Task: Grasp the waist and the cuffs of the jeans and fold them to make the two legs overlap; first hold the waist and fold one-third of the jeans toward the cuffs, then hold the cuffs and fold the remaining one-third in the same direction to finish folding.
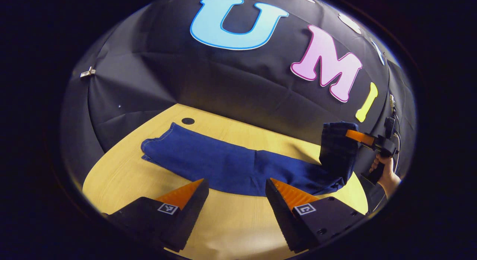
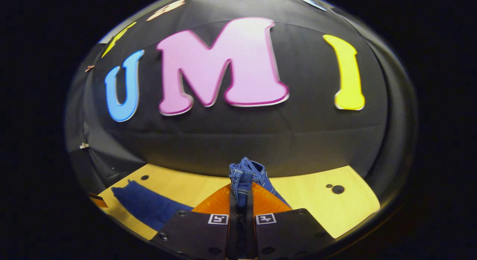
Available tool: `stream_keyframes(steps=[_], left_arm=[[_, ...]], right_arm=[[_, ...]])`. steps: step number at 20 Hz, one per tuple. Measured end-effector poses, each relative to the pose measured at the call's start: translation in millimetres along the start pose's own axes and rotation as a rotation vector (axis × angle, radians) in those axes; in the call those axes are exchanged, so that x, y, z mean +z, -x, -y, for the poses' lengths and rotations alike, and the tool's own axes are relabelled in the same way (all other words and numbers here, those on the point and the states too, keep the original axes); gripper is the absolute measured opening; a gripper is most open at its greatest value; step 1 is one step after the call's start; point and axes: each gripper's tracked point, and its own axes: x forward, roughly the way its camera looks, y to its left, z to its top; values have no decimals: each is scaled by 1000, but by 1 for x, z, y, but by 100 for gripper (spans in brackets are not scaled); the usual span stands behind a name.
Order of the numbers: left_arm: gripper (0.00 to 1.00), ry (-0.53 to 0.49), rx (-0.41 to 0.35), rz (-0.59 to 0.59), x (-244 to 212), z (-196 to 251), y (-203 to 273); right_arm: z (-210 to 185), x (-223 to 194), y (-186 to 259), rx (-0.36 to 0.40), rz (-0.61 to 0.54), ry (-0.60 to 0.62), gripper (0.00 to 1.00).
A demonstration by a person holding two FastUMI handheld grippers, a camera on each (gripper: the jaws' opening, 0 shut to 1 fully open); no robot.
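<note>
The jeans [image 1: 227,166] lay lengthwise on the counter [image 1: 231,222] as a single narrow band, so the legs appeared already overlapped. The right claw [image 2: 241,200] was clenched on one end of the denim, apparently the waist, raised clear of the counter, while the left claw [image 1: 236,187] hovered released just beside the mid-section. Both one-third folds seemingly remained.

The jeans [image 1: 223,163] are deep blue denim, with lighter blue stitching along the bunched edge [image 2: 244,174] in the right gripper view. The table [image 1: 123,178] is pale yellow wood with faint grain and a small black round hole [image 1: 188,121]
</note>
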Motion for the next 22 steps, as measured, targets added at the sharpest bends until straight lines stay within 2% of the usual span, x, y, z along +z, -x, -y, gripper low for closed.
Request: stream_keyframes(steps=[3, 7, 8, 9, 11, 12, 14, 17, 19, 20, 21, 22], left_arm=[[97, 21, 32, 15, 0, -13, 5], [97, 99, 71, 41, -4, -30, 2], [93, 117, 83, 49, -5, -35, -1], [97, 135, 92, 56, -8, -39, -4], [97, 153, 104, 75, -7, -47, -13], [97, 152, 115, 91, -5, -52, -17], [97, 145, 153, 119, 1, -69, -29], [97, 126, 222, 161, 17, -102, -43], [97, 112, 290, 187, 28, -134, -54], [97, 115, 324, 194, 33, -151, -61], [92, 136, 359, 198, 36, -166, -66], [96, 176, 375, 189, 37, -177, -76]], right_arm=[[-34, -13, 7, 111, -21, 27, 11], [-59, -50, -4, 163, -64, 76, 11], [-62, -58, -5, 172, -78, 85, 11], [-67, -72, -2, 183, -94, 92, 11], [-78, -97, 3, 217, -132, 112, 12], [-91, -111, 7, 261, -158, 99, 6], [-109, -144, 18, 314, -221, 77, 19], [-123, -163, 36, 339, -237, 99, 97], [-122, -159, 49, 329, -214, 102, 97], [-120, -158, 55, 324, -214, 88, 92], [-118, -159, 63, 321, -219, 71, 96], [-112, -159, 70, 309, -223, 62, 97]])
